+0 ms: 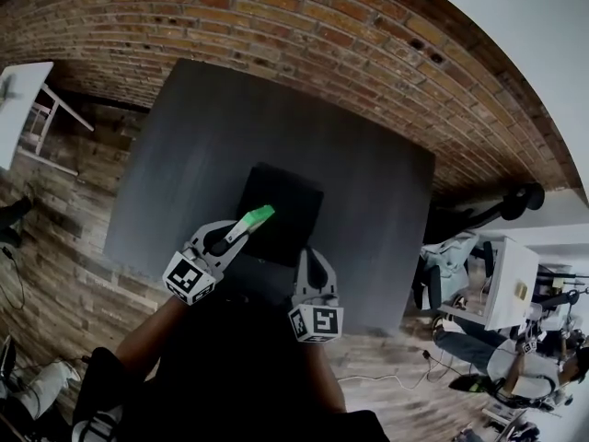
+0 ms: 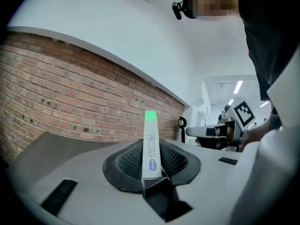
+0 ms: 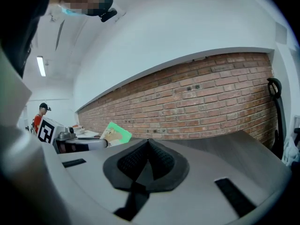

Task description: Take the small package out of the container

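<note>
The small package (image 1: 255, 217) is a flat white pack with a green end. My left gripper (image 1: 241, 231) is shut on it and holds it over the near left edge of the black container (image 1: 293, 201) on the dark table (image 1: 368, 182). In the left gripper view the package (image 2: 150, 146) stands upright, pinched between the pads of the left gripper (image 2: 152, 175). My right gripper (image 1: 311, 258) hovers at the container's near edge, shut and empty. From the right gripper (image 3: 147, 146) view, the package (image 3: 116, 134) and the left gripper (image 3: 75, 143) show to the left.
A brick wall (image 3: 211, 102) runs behind the table. A white desk (image 1: 18, 99) stands at the far left. Chairs and desks (image 1: 497, 284) crowd the right side. A person in red (image 3: 40, 118) stands far off.
</note>
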`<state>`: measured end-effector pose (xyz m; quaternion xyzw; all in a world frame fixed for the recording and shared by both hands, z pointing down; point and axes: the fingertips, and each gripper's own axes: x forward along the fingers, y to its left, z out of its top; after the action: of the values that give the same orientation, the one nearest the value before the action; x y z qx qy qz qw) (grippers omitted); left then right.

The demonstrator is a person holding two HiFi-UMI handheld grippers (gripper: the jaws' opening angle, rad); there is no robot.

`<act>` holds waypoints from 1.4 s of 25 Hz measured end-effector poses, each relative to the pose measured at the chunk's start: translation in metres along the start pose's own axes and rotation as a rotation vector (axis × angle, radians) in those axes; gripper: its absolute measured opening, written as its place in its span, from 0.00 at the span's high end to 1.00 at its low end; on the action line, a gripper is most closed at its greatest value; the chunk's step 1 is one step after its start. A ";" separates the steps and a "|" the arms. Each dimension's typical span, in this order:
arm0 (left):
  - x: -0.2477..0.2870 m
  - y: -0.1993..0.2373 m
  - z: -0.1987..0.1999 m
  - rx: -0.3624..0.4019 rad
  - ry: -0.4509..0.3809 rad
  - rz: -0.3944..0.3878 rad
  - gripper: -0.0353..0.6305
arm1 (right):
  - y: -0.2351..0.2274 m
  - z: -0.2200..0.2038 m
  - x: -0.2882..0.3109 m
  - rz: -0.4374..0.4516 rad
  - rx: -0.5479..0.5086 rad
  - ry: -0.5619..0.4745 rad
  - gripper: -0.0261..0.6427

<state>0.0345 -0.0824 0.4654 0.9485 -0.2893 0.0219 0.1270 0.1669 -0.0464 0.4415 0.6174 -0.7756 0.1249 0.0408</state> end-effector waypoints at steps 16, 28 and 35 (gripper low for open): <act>-0.034 0.012 0.042 0.051 -0.100 0.200 0.78 | 0.014 0.019 -0.009 -0.059 0.001 -0.031 0.92; -0.039 0.010 0.036 0.039 -0.095 0.203 0.78 | 0.014 0.016 -0.015 -0.069 0.000 -0.026 0.93; -0.044 0.008 0.030 0.016 -0.074 0.212 0.78 | 0.015 0.016 -0.017 -0.068 0.002 -0.027 0.93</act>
<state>-0.0074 -0.0726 0.4334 0.9138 -0.3921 0.0025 0.1056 0.1575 -0.0315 0.4198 0.6451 -0.7545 0.1161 0.0339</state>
